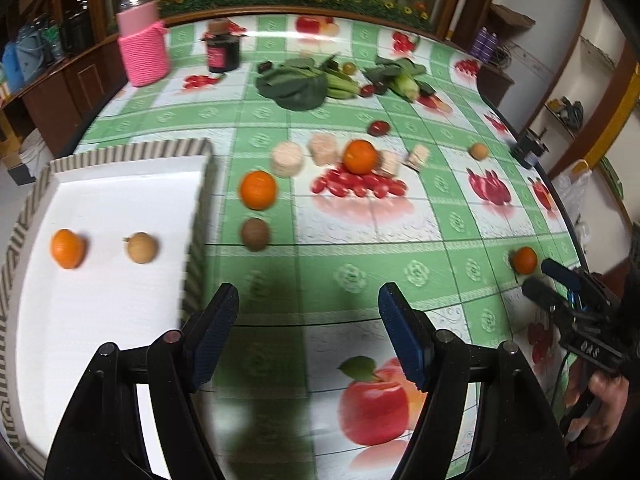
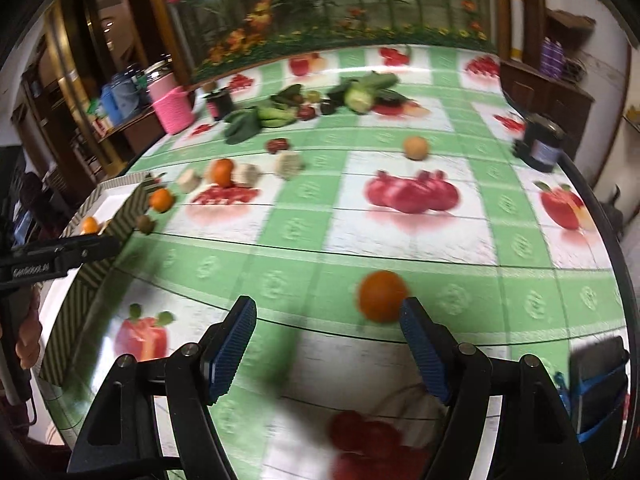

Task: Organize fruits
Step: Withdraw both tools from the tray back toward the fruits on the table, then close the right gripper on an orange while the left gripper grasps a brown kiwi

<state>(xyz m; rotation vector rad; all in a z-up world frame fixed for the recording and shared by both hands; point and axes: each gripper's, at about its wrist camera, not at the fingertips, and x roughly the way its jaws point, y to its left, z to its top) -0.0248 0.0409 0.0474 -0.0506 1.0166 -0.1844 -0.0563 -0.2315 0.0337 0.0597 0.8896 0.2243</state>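
Note:
A white tray with a striped rim lies at the left and holds an orange and a tan round fruit. Beside it on the table lie an orange and a brown kiwi. Another orange sits mid-table and one at the right. My left gripper is open and empty, just right of the tray's near corner. My right gripper is open; an orange lies just beyond its right fingertip. The tray shows at the left of the right wrist view.
Round pale cakes, a dark red fruit, a tan fruit, leafy greens, a dark jar and a pink knitted holder stand farther back. A black jar stands at the right edge.

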